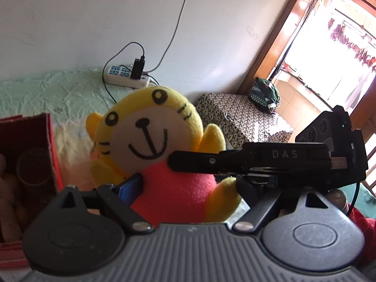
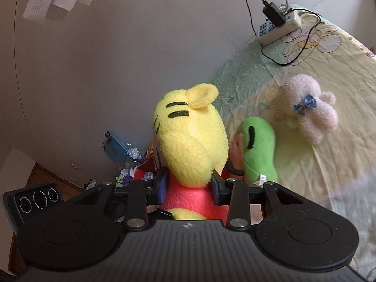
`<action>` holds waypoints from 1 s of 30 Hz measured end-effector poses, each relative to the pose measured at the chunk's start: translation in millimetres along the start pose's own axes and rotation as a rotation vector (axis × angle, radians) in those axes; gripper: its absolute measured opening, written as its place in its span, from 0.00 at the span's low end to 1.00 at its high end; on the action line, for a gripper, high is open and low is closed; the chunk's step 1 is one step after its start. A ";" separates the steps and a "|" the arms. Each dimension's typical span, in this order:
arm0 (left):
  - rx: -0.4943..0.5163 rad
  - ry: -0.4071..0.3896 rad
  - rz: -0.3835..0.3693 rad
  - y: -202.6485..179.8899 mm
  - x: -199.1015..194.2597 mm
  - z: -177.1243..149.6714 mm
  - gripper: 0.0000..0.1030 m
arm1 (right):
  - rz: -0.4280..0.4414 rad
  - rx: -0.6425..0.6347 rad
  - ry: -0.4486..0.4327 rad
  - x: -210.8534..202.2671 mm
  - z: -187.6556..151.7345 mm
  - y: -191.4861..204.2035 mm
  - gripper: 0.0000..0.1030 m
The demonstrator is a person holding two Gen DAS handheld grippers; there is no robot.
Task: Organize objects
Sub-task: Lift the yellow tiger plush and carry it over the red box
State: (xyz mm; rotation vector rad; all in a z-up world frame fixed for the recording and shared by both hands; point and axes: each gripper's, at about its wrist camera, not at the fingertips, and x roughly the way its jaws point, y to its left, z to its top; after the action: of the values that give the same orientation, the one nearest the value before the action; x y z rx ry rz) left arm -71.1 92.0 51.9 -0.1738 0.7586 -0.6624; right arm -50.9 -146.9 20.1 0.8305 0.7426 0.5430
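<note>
- Yellow tiger plush (image 2: 192,138), in a pink-red shirt, sits between the jaws of both grippers and is lifted clear of the bed (image 2: 329,89).
- Right gripper (image 2: 189,190): its blue-padded jaws are clamped on the toy's red body just below the head, one pad pressing each side; the head rises above the jaws with its back to this camera.
- Left gripper (image 1: 185,189): the toy's body fills the gap between its jaws, and the blue pad on the left of the view presses the red shirt. The opposite finger is hidden behind the right gripper's black arm, which crosses in front at the toy's neck, so contact on that side cannot be told.
- Red box (image 1: 35,155) lies left of the left jaws, with a cardboard tube inside.
- Green plush (image 2: 258,150) lies just right of the right jaws, touching the tiger's head; a white plush (image 2: 310,115) with a blue bow lies farther right on the bed.
- Power strip (image 2: 279,29) lies far beyond the jaws, by the wall.
</note>
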 end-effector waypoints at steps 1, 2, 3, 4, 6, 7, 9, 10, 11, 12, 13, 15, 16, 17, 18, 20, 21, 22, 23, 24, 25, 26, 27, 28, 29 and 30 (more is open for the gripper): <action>0.001 -0.008 0.001 6.2 -7.2 0.4 0.81 | 0.003 -0.008 -0.001 5.0 -2.0 7.8 0.38; 0.001 -0.017 0.002 12.1 -14.1 0.5 0.81 | 0.007 -0.016 -0.003 10.3 -3.1 14.4 0.38; 0.000 -0.027 0.002 18.2 -21.3 0.7 0.81 | 0.010 -0.025 -0.004 15.9 -3.8 20.9 0.38; 0.000 -0.036 0.004 24.2 -28.2 1.2 0.81 | 0.012 -0.033 -0.005 21.4 -4.7 27.2 0.38; 0.004 -0.055 0.011 35.1 -42.6 1.4 0.81 | 0.019 -0.052 -0.010 32.5 -6.7 39.8 0.38; 0.008 -0.063 0.014 41.1 -49.4 2.1 0.81 | 0.021 -0.061 -0.012 38.7 -8.0 46.3 0.38; 0.012 -0.077 0.020 52.8 -60.5 3.3 0.81 | 0.021 -0.077 -0.014 50.0 -10.3 57.9 0.38; 0.011 -0.083 0.023 58.8 -66.0 3.3 0.81 | 0.021 -0.088 -0.016 56.0 -11.2 63.6 0.38; 0.012 -0.087 0.026 64.5 -70.4 3.8 0.81 | 0.018 -0.099 -0.017 62.4 -12.2 69.1 0.38; 0.012 -0.091 0.028 71.0 -74.8 3.6 0.81 | 0.014 -0.106 -0.017 68.5 -13.3 73.8 0.38; 0.011 -0.095 0.030 77.5 -77.5 3.5 0.81 | 0.011 -0.115 -0.018 74.0 -14.5 78.0 0.38; 0.003 -0.092 0.030 90.3 -81.3 4.1 0.81 | -0.005 -0.129 -0.014 85.8 -16.3 84.5 0.38; 0.000 -0.088 0.029 96.6 -82.0 3.7 0.81 | -0.013 -0.132 -0.011 91.6 -17.1 86.7 0.38; -0.004 -0.085 0.029 102.9 -82.6 3.4 0.81 | -0.023 -0.134 -0.008 98.4 -18.2 88.5 0.38; -0.010 -0.079 0.029 109.5 -82.9 3.2 0.81 | -0.034 -0.138 -0.003 104.2 -19.1 90.0 0.38; -0.021 -0.064 0.028 121.7 -81.6 2.1 0.81 | -0.064 -0.151 0.009 114.9 -22.0 92.8 0.38; -0.030 -0.054 0.027 127.4 -80.0 1.3 0.81 | -0.080 -0.159 0.017 120.3 -23.8 93.4 0.38; -0.039 -0.046 0.025 133.1 -78.9 0.1 0.81 | -0.095 -0.166 0.022 124.8 -25.3 94.1 0.38; -0.044 -0.039 0.021 137.2 -77.8 -1.7 0.81 | -0.111 -0.170 0.025 129.4 -25.6 93.7 0.38; -0.054 -0.035 0.014 141.2 -76.9 -3.2 0.81 | -0.124 -0.172 0.026 133.2 -26.9 93.6 0.38; -0.065 -0.033 0.005 146.1 -77.3 -3.3 0.81 | -0.135 -0.174 0.025 136.0 -27.8 93.3 0.37; -0.070 -0.032 -0.003 148.6 -76.6 -3.8 0.81 | -0.149 -0.172 0.028 138.8 -27.7 93.1 0.37; -0.075 -0.029 -0.008 150.8 -75.5 -3.9 0.81 | -0.168 -0.171 0.032 141.2 -28.3 93.6 0.37; -0.078 -0.027 -0.013 153.5 -74.8 -4.4 0.81 | -0.181 -0.170 0.029 144.1 -27.9 93.7 0.37; -0.078 -0.029 -0.018 154.5 -74.5 -5.2 0.81 | -0.186 -0.170 0.026 145.9 -28.0 93.6 0.37; -0.077 -0.033 -0.021 154.9 -74.5 -6.0 0.81 | -0.193 -0.171 0.023 147.7 -28.0 94.0 0.36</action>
State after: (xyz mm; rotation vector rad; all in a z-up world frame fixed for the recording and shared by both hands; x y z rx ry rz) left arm -38.8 259.8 32.7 -0.2624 0.7521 -0.6493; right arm 7.0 20.4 29.1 0.5877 0.7768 0.4373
